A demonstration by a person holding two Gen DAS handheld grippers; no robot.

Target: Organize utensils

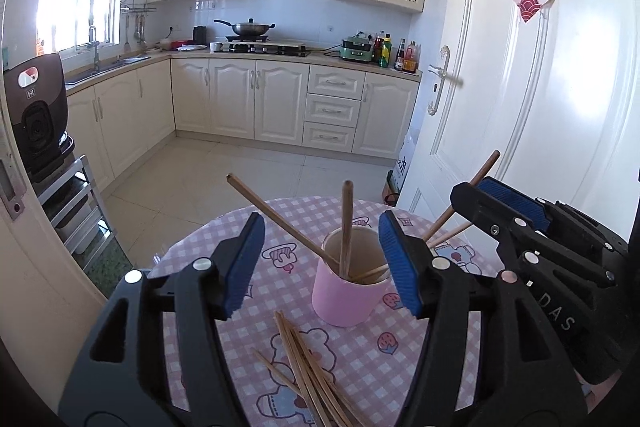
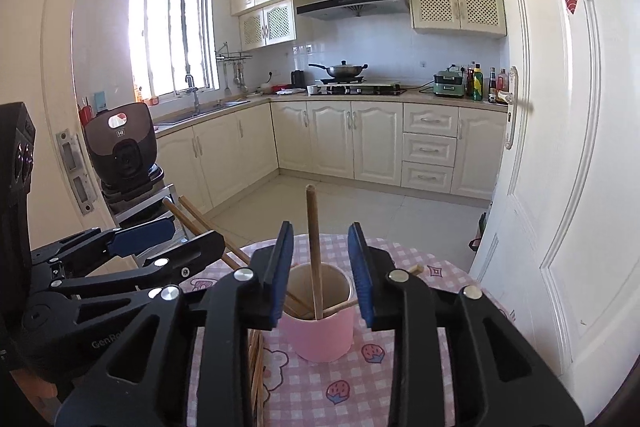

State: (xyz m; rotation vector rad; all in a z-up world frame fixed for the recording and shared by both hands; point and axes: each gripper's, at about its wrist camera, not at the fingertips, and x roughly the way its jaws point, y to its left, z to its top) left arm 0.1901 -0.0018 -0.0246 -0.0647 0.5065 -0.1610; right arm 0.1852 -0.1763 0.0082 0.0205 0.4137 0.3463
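Note:
A pink cup stands on the small round table with a pink checked cloth. Several wooden chopsticks stick out of the cup. A loose bundle of chopsticks lies on the cloth in front of the cup. My left gripper is open and empty, its fingers on either side of the cup. My right gripper is open and empty, its blue pads flanking the cup and an upright chopstick. In the left wrist view the right gripper is at the right, beside the cup.
A white door stands close on the right of the table. A metal shelf rack with a brown appliance is at the left. Beyond are tiled floor, cream cabinets and a stove with a wok.

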